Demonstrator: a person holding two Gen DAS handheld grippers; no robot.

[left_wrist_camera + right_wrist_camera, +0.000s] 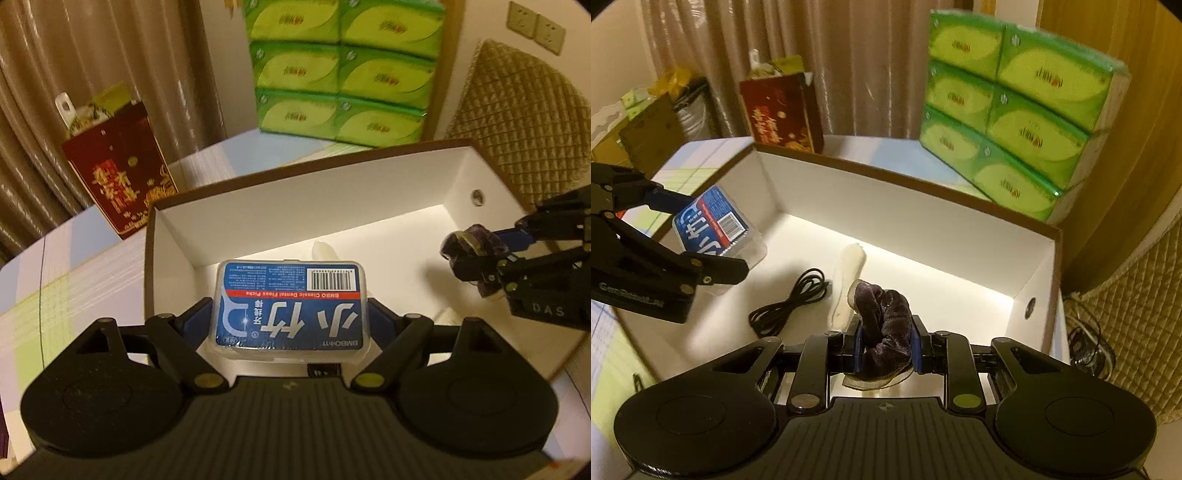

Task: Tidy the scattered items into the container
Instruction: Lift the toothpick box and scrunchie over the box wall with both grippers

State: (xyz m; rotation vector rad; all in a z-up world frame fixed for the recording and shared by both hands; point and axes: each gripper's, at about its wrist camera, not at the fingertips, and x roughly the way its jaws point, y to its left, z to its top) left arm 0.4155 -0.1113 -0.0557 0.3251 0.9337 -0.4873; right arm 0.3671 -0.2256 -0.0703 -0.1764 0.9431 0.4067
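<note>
Landmark: white box (923, 218) with a brown rim, open-topped, on the counter (74, 280) with its checked cloth.
Left claw (290, 314): jaws spread wide, blue pads pressed on both sides of a floss pick case (290, 306), a clear flat case with a blue label; held over the box's near left corner, above its floor.
Right claw (886, 349): jaws nearly together, clamped on a dark purple sock (886, 325); held over the box's interior, towards its right half.
Inside the box: a coiled black cable (792, 299) on the floor, left of centre; a pale cream sock-like item (847, 277) just beside it.
Behind the box: stacked green tissue packs (1015, 122) and a red gift bag (779, 114), against the curtain (849, 55).
</note>
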